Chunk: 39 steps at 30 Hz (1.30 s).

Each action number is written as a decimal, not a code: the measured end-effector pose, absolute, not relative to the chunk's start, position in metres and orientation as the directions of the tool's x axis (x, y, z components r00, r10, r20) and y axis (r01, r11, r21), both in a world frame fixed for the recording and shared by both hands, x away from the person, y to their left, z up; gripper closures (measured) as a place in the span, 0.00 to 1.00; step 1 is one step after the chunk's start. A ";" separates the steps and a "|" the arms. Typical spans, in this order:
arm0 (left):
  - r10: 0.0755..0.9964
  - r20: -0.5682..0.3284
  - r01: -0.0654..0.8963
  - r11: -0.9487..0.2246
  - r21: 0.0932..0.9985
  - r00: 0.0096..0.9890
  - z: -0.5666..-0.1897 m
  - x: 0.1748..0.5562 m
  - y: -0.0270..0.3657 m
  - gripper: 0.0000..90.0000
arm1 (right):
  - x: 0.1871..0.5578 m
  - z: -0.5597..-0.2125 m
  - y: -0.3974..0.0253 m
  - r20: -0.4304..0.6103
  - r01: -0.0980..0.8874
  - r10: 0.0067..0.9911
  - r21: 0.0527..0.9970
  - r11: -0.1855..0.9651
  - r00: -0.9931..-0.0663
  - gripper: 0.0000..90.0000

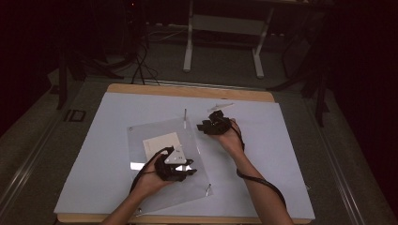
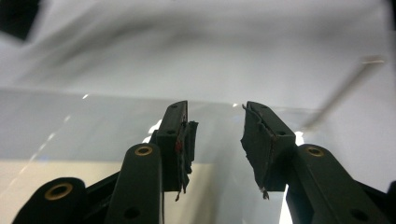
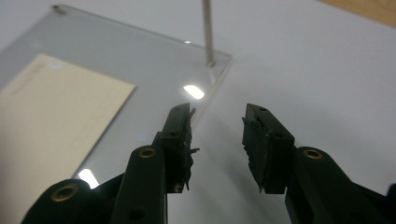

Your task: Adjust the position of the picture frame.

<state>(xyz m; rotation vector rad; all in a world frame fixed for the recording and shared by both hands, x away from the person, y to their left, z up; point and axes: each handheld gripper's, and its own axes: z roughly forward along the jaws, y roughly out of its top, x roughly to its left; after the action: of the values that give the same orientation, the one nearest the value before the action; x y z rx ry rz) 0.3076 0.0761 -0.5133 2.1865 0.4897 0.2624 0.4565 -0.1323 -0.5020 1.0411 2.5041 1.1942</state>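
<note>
The clear, flat acrylic sheet (image 1: 164, 161) lies on the white tabletop (image 1: 103, 122), with a cream paper card (image 1: 162, 143) under or inside it. A thin metal pin stands upright at its far right corner (image 1: 185, 115), and small metal fittings show at the near corners (image 1: 209, 188).

The left tool (image 1: 190, 171) hovers over the near right part of the sheet, and its jaws are apart with nothing between them. In the left gripper view the sheet's edge (image 2: 116, 95) runs across just beyond the jaw tips. The right tool (image 1: 204, 126) is just beside the sheet's right edge, near the pin; its jaws are also apart and empty. In the right gripper view the left jaw is above the edge of the sheet (image 3: 140, 84), the right jaw is above bare tabletop, and the pin (image 3: 208, 32) stands a little further ahead.

I judge the work is at an early stage: both tools are near the sheet, but no grasp is made yet. What is left is to take hold of the sheet's edge or the pin.

There is much free room on the tabletop to the right and to the far side. The wooden border (image 1: 187, 90) is well apart from both tools. The upright pin is the one thing the right tool could hit.
</note>
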 end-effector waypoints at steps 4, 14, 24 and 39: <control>0.487 -0.010 0.305 -0.531 0.790 0.873 -0.516 0.322 0.084 0.67 | 0.449 -0.502 -0.140 0.133 0.517 0.650 0.731 0.446 -0.748 0.68; 0.621 0.016 0.377 -0.496 0.782 0.784 -0.517 0.357 0.097 0.63 | 0.394 -0.507 -0.161 0.043 0.428 0.581 0.720 0.546 -0.813 0.67; 0.682 -0.024 0.423 -0.425 0.800 0.731 -0.511 0.399 0.102 0.63 | 0.352 -0.514 -0.182 0.033 0.393 0.534 0.715 0.578 -0.845 0.63; 0.787 -0.080 0.529 -0.331 0.781 0.612 -0.534 0.455 0.089 0.63 | 0.300 -0.525 -0.201 0.071 0.355 0.453 0.732 0.581 -0.889 0.68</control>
<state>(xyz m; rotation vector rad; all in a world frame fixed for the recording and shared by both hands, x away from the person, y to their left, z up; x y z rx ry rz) 0.4546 0.0890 -0.5338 2.0182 1.0368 0.4006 0.2999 -0.2011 -0.5247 0.6885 2.6819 1.2006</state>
